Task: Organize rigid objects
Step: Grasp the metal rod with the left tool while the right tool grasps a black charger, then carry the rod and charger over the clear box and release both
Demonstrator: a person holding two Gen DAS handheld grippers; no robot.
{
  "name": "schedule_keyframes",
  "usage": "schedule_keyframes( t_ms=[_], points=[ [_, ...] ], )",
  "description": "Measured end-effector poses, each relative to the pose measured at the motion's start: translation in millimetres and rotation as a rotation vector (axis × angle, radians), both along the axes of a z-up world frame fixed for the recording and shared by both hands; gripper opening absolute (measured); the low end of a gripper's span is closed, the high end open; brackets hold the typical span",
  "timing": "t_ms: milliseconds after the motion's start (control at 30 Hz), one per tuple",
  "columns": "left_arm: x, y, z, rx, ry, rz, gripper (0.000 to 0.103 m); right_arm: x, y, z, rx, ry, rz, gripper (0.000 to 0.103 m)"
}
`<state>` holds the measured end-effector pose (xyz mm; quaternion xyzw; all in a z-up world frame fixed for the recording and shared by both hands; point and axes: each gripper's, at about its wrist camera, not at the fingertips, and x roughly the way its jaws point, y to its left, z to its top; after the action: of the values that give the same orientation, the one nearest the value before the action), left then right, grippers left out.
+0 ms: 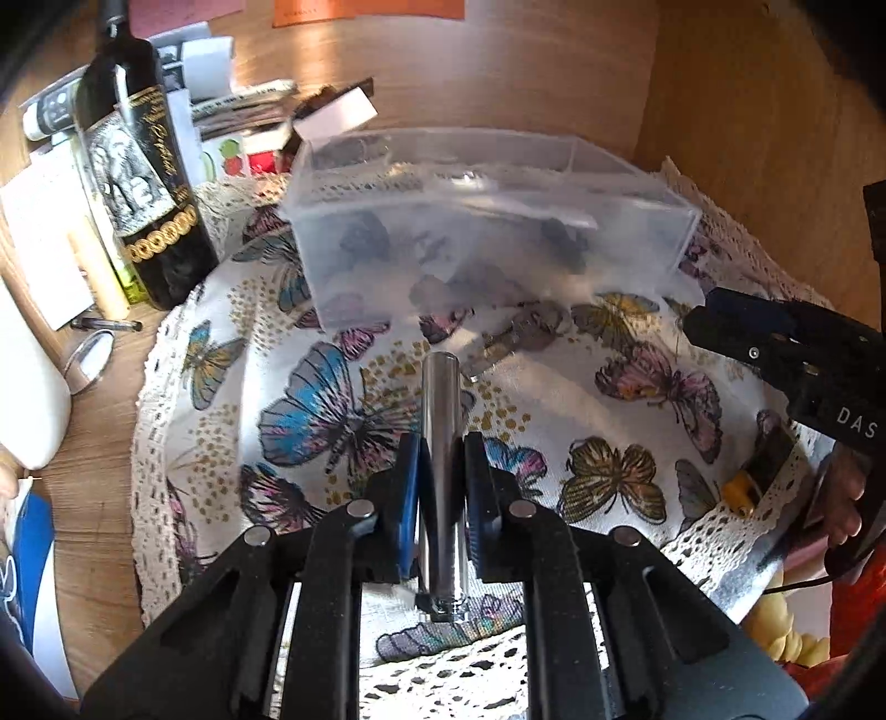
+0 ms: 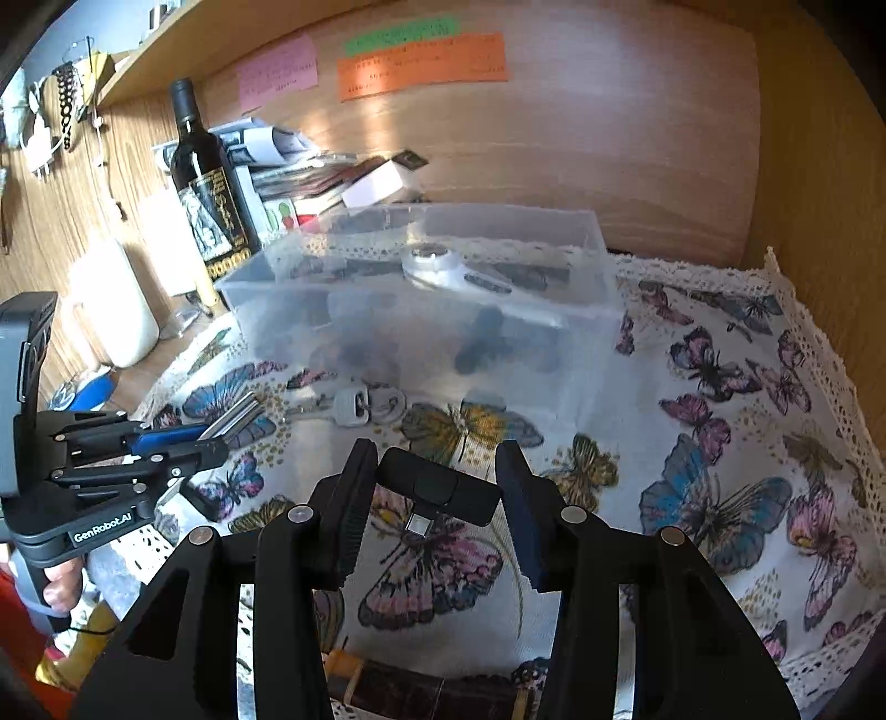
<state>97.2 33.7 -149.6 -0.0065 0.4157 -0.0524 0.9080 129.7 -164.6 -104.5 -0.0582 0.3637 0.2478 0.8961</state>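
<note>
one metal tube clamped in left hand-held gripper; right hand-held gripper apart (black usb adapter between fingers).

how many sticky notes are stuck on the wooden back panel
3. A pink sticky note sits left of the other two. A green sticky note sits directly above an orange sticky note. More may be hidden outside the frame.
</note>
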Motion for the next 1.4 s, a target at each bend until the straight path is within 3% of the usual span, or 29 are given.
schedule_keyframes(
  t_ms=[500, 700, 1067, 1400],
  points=[
    [7.6, 16.1, 65.1, 0.012, -0.197, 0.041, 0.015, 20.2, 0.2, 40.8, 0.057, -0.107, -0.011, 0.041],
    [26.0, 20.6, 89.7, -0.009, -0.235, 0.047, 0.015, 36.7, 5.6, 52.3, 0.063, -0.133, -0.014, 0.041],
    [80.8, 19.2, 103.4, -0.022, -0.21, 0.028, 0.015, 66.1, 22.7, 59.5, 0.037, -0.159, 0.006, 0.041],
    [126.2, 18.1, 74.1, -0.005, -0.114, 0.027, 0.015, 103.6, 43.0, 37.3, -0.013, -0.082, 0.057, 0.041]
  ],
)
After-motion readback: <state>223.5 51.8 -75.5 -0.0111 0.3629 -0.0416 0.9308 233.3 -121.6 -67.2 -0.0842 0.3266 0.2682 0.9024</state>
